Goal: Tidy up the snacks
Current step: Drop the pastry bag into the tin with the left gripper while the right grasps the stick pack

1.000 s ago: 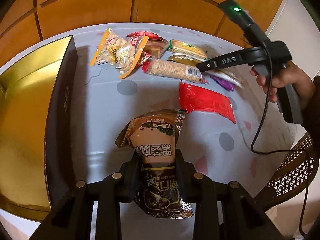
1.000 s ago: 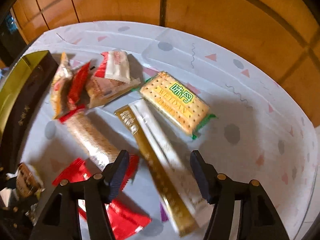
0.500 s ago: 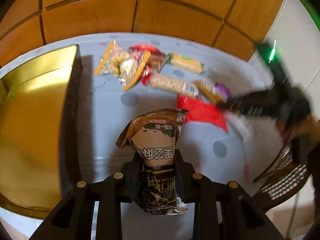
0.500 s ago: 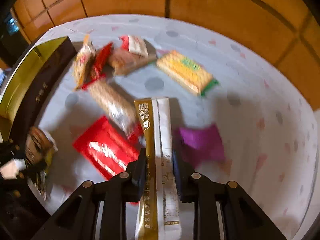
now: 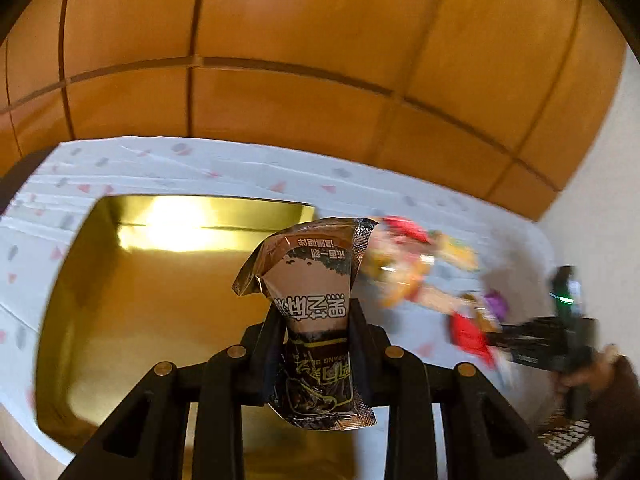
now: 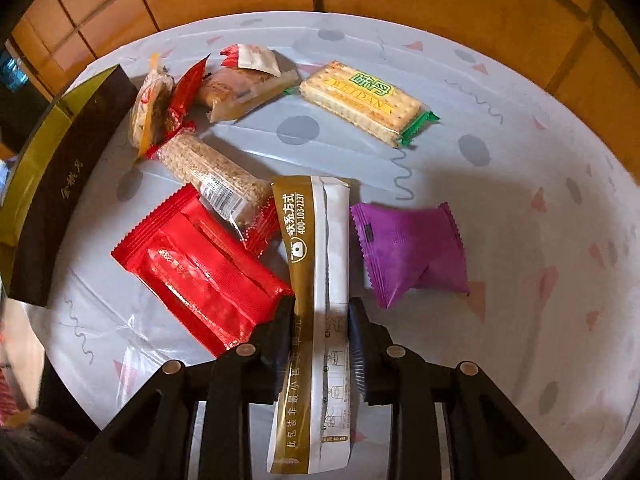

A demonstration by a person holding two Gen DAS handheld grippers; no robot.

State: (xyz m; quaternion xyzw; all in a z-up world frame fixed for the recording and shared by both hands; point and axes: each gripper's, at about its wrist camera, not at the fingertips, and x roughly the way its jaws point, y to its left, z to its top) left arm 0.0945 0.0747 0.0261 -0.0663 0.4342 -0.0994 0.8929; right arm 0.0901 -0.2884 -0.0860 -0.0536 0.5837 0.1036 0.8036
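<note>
The left tool (image 5: 316,344) grips a brown packet (image 5: 314,300) held up over the gold box (image 5: 132,300) — drop point straight below. The right tool (image 6: 320,332) clamps a gold sachet (image 6: 316,280), long axis along its fingers — the box lies to its left.

A pale tablecloth (image 6: 500,184) is patterned with grey dots, pink triangles and squiggles. A box (image 5: 168,292) is lined in gold. A plain purple packet (image 6: 408,252), a glossy red packet (image 6: 200,272) and a gold-and-white sachet (image 6: 316,280) are seen.
</note>
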